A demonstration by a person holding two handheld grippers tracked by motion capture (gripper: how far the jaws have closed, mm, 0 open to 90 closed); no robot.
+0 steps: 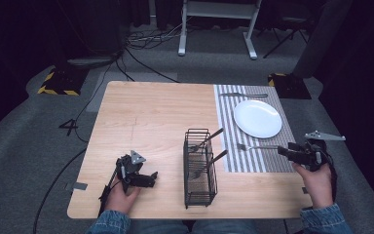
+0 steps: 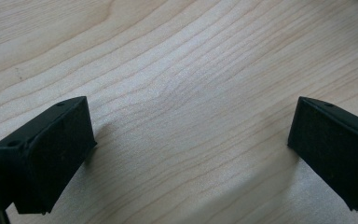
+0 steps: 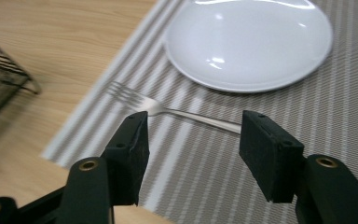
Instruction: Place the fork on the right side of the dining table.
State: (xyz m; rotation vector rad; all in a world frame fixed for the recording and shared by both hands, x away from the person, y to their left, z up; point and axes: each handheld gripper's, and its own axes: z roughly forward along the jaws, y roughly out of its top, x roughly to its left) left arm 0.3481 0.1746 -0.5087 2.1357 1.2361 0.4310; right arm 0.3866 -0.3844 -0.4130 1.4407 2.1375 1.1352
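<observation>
A silver fork [image 1: 254, 146] lies on the striped grey placemat [image 1: 246, 163], tines toward the table's middle, just in front of a white plate [image 1: 257, 118]. My right gripper [image 1: 281, 150] hovers open at the fork's handle end. In the right gripper view the fork [image 3: 168, 110] lies beyond the open jaws [image 3: 193, 130], its handle passing behind the right one, with nothing held between them. A black wire caddy [image 1: 199, 168] with dark-handled utensils stands mid-table. My left gripper [image 1: 152, 178] rests open near the front left, over bare wood [image 2: 186, 70].
A knife [image 1: 243, 94] lies across the far end of the placemat. In the right gripper view the plate [image 3: 247, 42] is just beyond the fork, and the caddy's corner [image 3: 4, 84] is at the left edge. The table's front edge [image 1: 185, 213] is close to both hands.
</observation>
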